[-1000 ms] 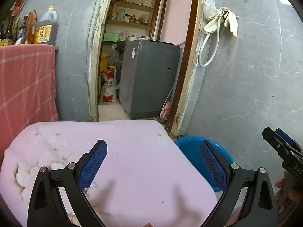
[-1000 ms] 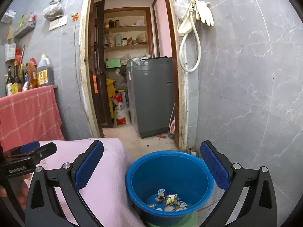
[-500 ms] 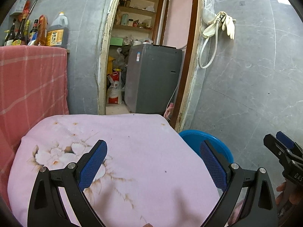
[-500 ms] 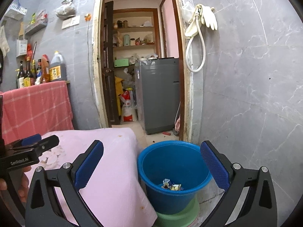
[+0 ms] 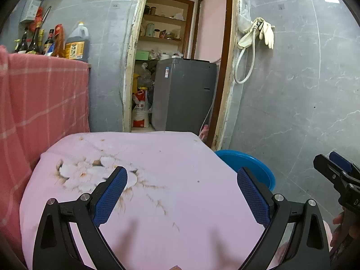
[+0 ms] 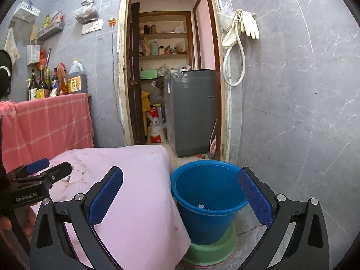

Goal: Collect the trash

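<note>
The left tool (image 5: 182,186) hangs above the pink-covered tabletop (image 5: 180,157), its blue-padded fingers spread wide with nothing between them. The right tool (image 6: 181,187) is likewise spread wide and empty; it sits over the tabletop's right edge, its right finger (image 6: 253,196) crossing in front of the blue bucket (image 6: 209,216).

The bucket stands on the floor just beside the tabletop's right side, resting on a green base (image 6: 213,249). From the right wrist view a small pale scrap of trash (image 6: 201,206) shows low inside it, ahead of the right tool and between its fingers; what kind of scrap it is cannot be made out, and the rest of the bucket's bottom is hidden by its near wall. From the left wrist view only an arc of the bucket's rim (image 5: 249,164) shows past the cloth's corner, partly behind the left tool's right finger, and its inside is hidden.

The cloth bears a faded flower print and brown stains (image 5: 94,173). The tabletop's near part is cut off by the frame and the tools' black arms.

Each tool appears at the edge of the other's view, partly cut off.
</note>
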Action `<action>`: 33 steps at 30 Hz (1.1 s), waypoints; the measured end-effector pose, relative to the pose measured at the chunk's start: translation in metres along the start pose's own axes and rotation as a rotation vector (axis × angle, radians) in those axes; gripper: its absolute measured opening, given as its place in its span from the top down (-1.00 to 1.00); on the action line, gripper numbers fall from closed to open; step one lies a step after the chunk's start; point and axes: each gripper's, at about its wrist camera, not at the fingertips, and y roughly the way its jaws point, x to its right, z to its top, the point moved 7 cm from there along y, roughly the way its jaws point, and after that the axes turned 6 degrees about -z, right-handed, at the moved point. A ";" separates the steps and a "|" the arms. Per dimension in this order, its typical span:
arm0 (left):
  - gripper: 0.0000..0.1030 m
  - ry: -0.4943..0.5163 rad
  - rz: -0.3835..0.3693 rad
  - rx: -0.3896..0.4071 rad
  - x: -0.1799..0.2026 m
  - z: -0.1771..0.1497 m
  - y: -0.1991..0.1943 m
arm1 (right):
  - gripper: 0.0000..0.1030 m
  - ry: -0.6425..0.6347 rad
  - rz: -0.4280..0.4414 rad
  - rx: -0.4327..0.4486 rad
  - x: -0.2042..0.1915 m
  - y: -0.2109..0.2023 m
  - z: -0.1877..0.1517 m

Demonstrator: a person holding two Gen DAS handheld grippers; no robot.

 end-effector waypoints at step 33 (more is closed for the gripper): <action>-0.86 0.008 0.063 0.024 -0.006 -0.023 -0.029 | -1.00 0.010 -0.018 -0.019 -0.009 -0.014 -0.022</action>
